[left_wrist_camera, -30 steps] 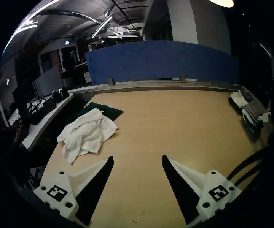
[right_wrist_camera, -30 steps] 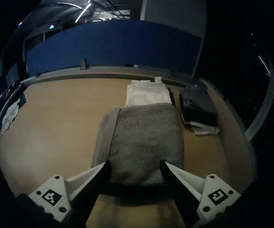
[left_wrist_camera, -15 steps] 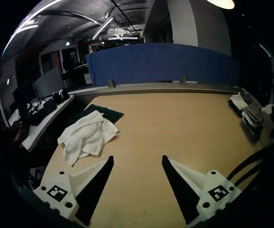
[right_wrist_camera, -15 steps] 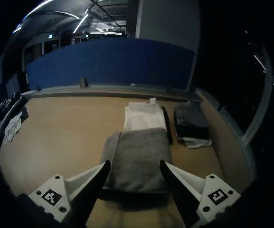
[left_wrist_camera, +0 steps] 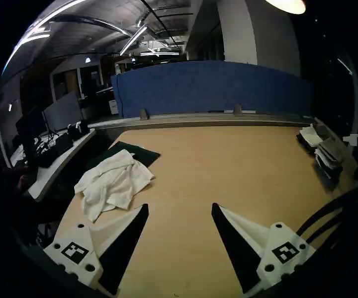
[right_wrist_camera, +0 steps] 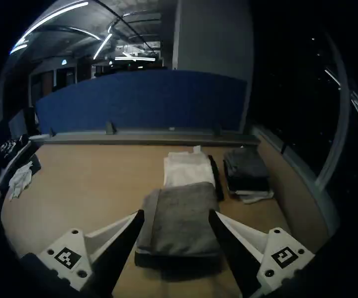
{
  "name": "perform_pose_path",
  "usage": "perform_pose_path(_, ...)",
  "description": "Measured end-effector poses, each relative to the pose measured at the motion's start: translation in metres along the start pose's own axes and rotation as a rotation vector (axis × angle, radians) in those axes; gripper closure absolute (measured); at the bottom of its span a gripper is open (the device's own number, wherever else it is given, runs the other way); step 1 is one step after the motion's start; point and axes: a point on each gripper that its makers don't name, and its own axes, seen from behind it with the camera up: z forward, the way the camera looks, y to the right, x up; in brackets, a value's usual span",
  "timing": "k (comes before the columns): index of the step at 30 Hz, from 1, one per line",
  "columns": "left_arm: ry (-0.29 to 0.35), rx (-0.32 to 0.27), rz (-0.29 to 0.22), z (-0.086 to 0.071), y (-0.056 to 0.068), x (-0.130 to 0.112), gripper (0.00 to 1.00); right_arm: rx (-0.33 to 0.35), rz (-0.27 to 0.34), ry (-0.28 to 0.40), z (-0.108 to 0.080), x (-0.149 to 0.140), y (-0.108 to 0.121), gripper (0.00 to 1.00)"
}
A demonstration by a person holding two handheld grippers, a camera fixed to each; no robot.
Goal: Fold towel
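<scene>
Lying between spread right tongs (right_wrist_camera: 175, 212) — grey towel (right_wrist_camera: 181, 226).

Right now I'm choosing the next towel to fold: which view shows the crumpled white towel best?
The left gripper view: the crumpled white towel lies large and close, partly over a dark green cloth. The right gripper view shows the same towel small and dim at its far left edge.

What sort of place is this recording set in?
Most likely an open-plan office: a long wooden desk backed by a blue partition screen, monitors on the neighbouring desk, and strip lights overhead.
</scene>
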Motion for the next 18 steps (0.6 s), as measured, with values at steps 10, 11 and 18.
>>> perform_pose_path(10, 0.103, -0.042, -0.012, 0.001, 0.011, 0.034, 0.06, 0.078, 0.113, 0.31, -0.045, 0.056, -0.029, 0.0)
perform_pose_path(11, 0.117, -0.047, -0.016, 0.001, 0.012, 0.039, 0.06, 0.082, 0.118, 0.345, -0.052, 0.062, -0.031, 0.0)
perform_pose_path(18, 0.198, -0.067, -0.044, 0.0, 0.019, 0.063, 0.06, 0.071, 0.158, 0.466, -0.08, 0.073, -0.036, 0.0)
